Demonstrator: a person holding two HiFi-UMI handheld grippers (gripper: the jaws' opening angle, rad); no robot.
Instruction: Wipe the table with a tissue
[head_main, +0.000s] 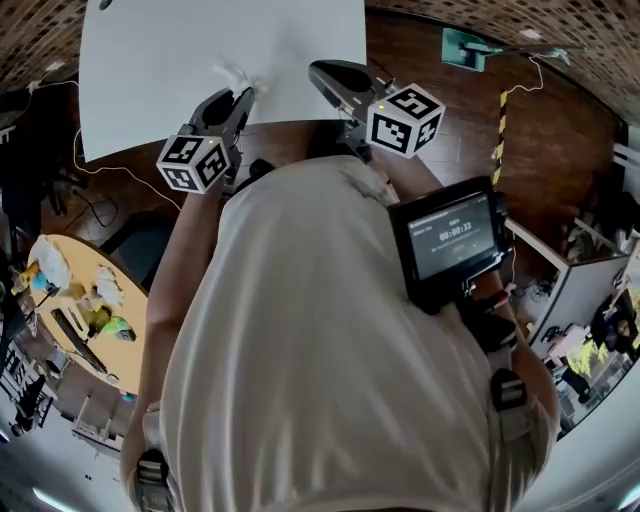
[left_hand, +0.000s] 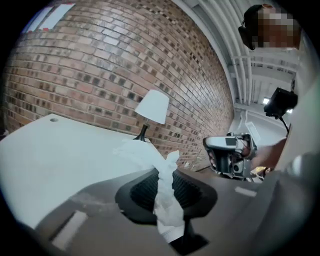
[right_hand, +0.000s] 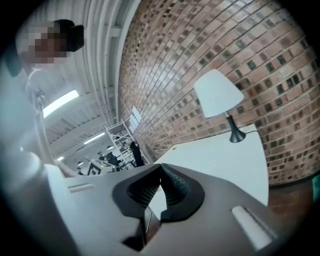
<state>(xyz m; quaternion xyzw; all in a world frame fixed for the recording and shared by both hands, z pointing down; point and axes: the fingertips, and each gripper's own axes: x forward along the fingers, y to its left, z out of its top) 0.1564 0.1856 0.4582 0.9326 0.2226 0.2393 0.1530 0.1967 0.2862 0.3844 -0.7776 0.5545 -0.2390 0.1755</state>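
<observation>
Above the counter (head_main: 180, 60), near edge: tissue (left_hand: 170, 215), soft, light, likely tear-prone; sits clamped mid-length in left gripper (left_hand: 165, 182), ends loose. Best held by its bunched middle. Right gripper (right_hand: 161, 172) clenched, empty.

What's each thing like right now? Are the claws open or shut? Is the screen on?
Left claw, shut on the tissue.
Right claw, shut, nothing in it.
Tissue, crumpled, pinched in the left claw.
Lamp, standing upright on the table.
Screen, switched on, strapped to the person's front.
</observation>
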